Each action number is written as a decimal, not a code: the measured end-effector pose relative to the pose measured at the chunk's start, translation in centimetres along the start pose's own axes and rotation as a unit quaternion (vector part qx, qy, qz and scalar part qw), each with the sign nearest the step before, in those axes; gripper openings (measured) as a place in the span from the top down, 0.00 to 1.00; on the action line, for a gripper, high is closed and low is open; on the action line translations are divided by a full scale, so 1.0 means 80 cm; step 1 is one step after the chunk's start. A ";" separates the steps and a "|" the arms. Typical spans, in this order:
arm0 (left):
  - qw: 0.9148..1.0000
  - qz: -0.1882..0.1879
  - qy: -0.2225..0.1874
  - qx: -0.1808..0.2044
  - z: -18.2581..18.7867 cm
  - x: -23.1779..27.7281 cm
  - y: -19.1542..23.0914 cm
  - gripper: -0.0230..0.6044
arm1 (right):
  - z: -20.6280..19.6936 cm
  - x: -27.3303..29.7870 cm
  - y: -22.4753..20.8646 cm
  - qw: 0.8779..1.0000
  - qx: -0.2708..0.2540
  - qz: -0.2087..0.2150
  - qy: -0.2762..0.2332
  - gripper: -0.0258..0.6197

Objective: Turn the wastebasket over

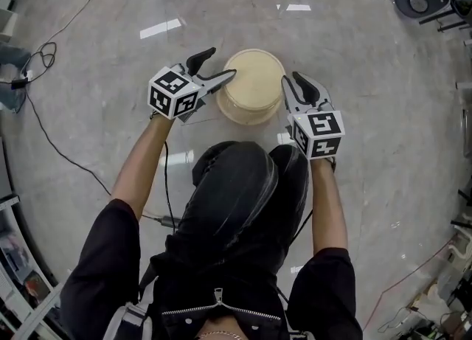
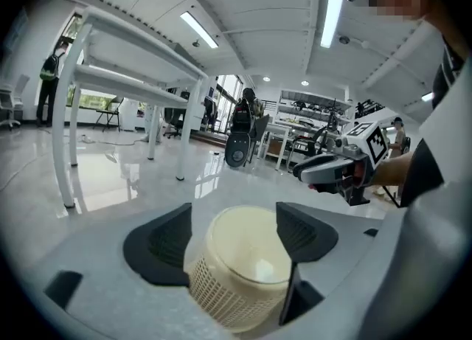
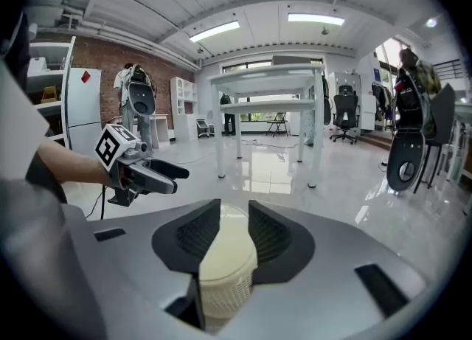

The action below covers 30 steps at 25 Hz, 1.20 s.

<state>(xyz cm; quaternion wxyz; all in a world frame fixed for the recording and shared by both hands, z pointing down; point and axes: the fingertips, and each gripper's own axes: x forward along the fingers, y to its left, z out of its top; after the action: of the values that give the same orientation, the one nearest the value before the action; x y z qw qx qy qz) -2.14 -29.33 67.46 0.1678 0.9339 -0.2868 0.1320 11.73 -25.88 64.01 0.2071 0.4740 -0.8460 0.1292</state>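
Glossy grey floor [image 1: 369, 73] bears the cream wastebasket [image 1: 254, 84].

Glossy grey polished floor [image 1: 88, 51], thin black cable w/ coil at left [image 1: 46, 52], thin red cable lower rt [image 1: 409, 276], white metal-frame table [image 2: 125, 73], red-brick wall [image 3: 99, 58] beside tall white cabinet [image 3: 82, 102], black office chair [image 3: 345, 113], long ceiling strip lights [image 2: 198, 29].

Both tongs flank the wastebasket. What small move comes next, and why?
Probably press both inward onto its sides. The cream mesh plastic wastebasket stands on the floor between the left tongs and right tongs, both open and gripping nothing.
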 end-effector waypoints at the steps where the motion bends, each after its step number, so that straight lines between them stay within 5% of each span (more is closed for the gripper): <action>1: 1.000 -0.010 0.002 -0.010 -0.009 0.003 -0.001 0.38 | -0.008 0.005 0.000 1.000 0.001 0.007 0.006 0.77; 8: 0.996 -0.060 0.029 -0.053 -0.067 0.023 -0.007 0.31 | -0.077 0.042 0.000 0.996 0.049 0.051 0.059 0.55; 17: 0.991 -0.088 0.075 -0.072 -0.115 0.043 -0.011 0.30 | -0.117 0.068 -0.014 0.987 0.100 0.091 0.092 0.54; 25: 0.990 -0.096 0.061 -0.084 -0.115 0.050 -0.009 0.30 | -0.136 0.076 -0.014 0.966 0.197 0.139 0.090 0.54; 30: 0.991 -0.100 0.063 -0.070 -0.114 0.051 -0.011 0.30 | -0.136 0.074 -0.014 0.968 0.185 0.136 0.096 0.54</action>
<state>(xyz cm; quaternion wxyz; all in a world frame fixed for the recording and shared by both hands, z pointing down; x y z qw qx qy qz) 0.26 -27.13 76.94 0.2630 0.9336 -0.1895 0.1525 12.44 -26.37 76.44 0.1760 0.3696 -0.8402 0.3556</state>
